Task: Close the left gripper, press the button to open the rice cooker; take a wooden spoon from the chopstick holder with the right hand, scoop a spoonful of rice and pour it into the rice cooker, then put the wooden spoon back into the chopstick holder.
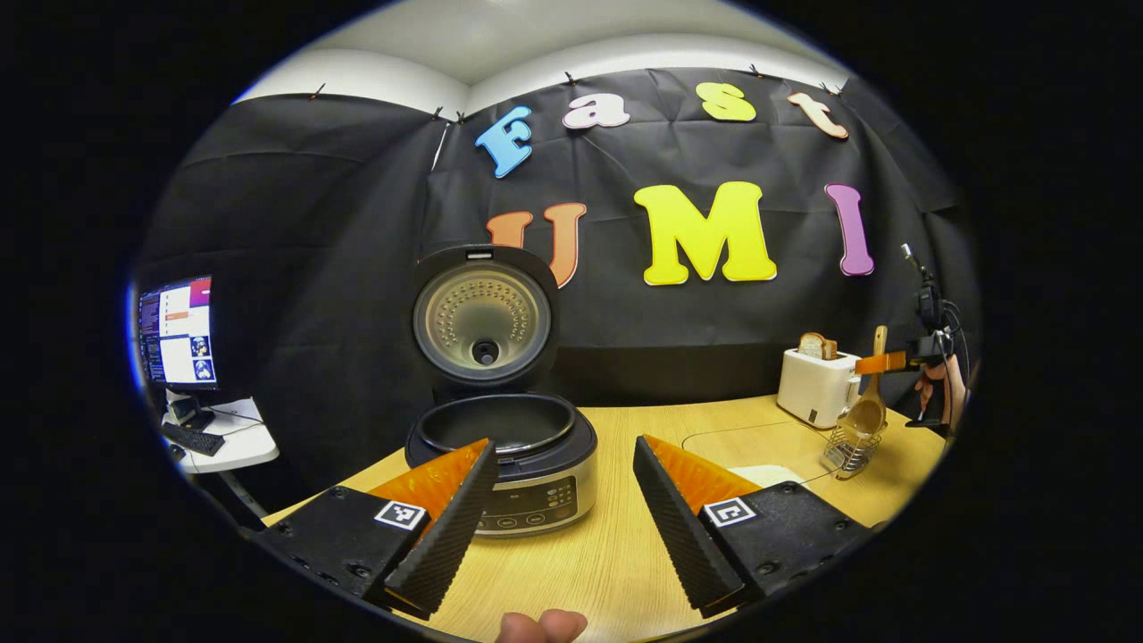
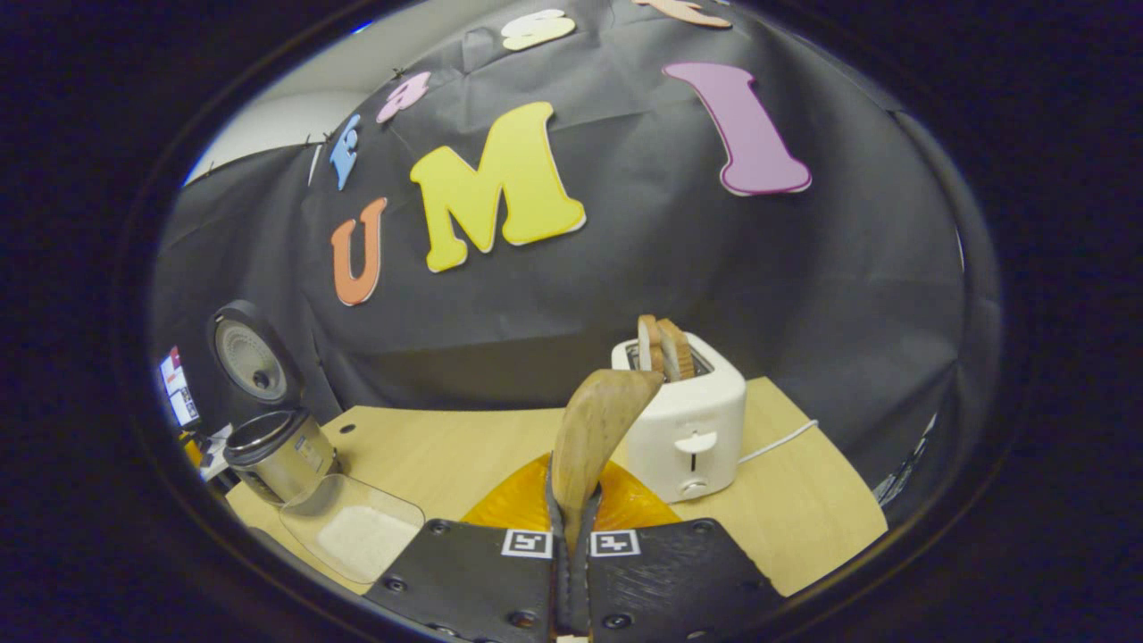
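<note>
The spoon (image 2: 594, 429) is clamped by its handle between the right gripper's (image 2: 571, 527) fingers, its bowl up, just in front of the toaster (image 2: 692, 420). Seen from the left gripper view, its bowl sits over the wire holder (image 1: 848, 446) beside the toaster. Left of the toaster stands the cooker (image 1: 504, 446) (lid up), a rice dish (image 2: 357, 527) near it. The left gripper (image 1: 558, 509) is spread apart before the cooker.

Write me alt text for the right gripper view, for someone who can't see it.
The right gripper is shut on the handle of a wooden spoon that rises in front of a white toaster with bread in its slots. To the left on the wooden table stand the rice cooker, lid up, and a clear container of rice.
</note>
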Available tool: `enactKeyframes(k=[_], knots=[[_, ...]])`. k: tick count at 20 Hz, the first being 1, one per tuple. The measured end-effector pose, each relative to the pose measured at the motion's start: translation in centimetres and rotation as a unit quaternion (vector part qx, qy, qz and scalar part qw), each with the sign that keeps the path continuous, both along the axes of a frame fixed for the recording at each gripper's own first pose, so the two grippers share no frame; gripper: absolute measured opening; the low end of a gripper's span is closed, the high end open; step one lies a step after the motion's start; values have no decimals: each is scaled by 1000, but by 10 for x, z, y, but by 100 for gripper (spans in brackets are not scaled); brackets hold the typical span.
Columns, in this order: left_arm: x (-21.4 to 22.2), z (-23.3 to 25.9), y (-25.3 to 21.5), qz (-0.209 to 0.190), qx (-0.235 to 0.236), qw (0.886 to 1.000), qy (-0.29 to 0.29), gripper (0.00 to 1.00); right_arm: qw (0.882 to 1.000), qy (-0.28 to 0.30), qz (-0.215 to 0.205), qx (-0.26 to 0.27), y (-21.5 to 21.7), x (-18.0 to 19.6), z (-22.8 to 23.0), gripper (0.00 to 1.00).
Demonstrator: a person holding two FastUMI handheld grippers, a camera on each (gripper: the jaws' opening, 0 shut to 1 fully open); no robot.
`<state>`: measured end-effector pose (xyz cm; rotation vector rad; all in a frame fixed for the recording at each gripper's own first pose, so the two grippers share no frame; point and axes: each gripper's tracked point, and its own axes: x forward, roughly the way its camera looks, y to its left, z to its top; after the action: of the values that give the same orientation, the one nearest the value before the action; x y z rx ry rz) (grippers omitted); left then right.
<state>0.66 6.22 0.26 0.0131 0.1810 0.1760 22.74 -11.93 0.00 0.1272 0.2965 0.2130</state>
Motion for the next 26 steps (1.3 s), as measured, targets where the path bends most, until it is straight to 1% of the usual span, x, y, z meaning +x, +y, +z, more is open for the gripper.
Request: enactKeyframes(k=[1, 2, 3, 4, 6, 7, 10, 13, 15, 17, 19, 20, 22, 24, 26], knots=[[-1, -1, 2, 1, -3, 1000, -4, 97, 1000, -12, -3, -5, 3, -6, 10, 1], [-1, -2, 4, 0, -8, 1000, -7, 100, 1000, -25, -7, -12, 7, -11, 23, 1], [0, -3, 4, -3, -15, 1000, -9, 97, 999, -35, -5, -20, 16, -18, 32, 1], [2, -5, 2, -9, -22, 1000, -12, 97, 999, -40, 5, -26, 32, -25, 40, 1], [4, -3, -1, -25, -37, 999, -18, 97, 997, -40, 39, -44, 74, -34, 43, 1], [4, 2, 1, -27, -35, 999, -28, 98, 997, -42, 53, -49, 95, -37, 44, 2], [0, 12, 23, -20, -15, 998, -57, 97, 994, -45, 85, -56, 158, -41, 44, 1], [-1, 8, 47, -3, 1, 998, -63, 97, 993, -26, 98, -68, 203, -39, 18, 1], [-2, 1, 58, 5, 13, 998, -59, 97, 992, -16, 93, -88, 218, -35, -4, 1], [-2, -5, 61, 0, 33, 998, -57, 97, 989, -19, 73, -130, 222, -30, -22, 1], [-2, -8, 65, -2, 60, 997, -56, 97, 983, -21, 53, -174, 221, -27, -32, 1], [-2, -10, 67, -3, 69, 996, -58, 97, 982, -37, 40, -179, 222, -26, -27, 1], [-5, -13, 74, -3, 73, 996, -56, 97, 973, -51, 15, -226, 217, -23, -24, 0], [-7, -14, 86, 5, 71, 996, -54, 97, 964, -46, 13, -262, 223, -21, -31, 1], [-11, -13, 103, 19, 64, 996, -55, 97, 962, -26, 13, -272, 234, -20, -37, 0]])
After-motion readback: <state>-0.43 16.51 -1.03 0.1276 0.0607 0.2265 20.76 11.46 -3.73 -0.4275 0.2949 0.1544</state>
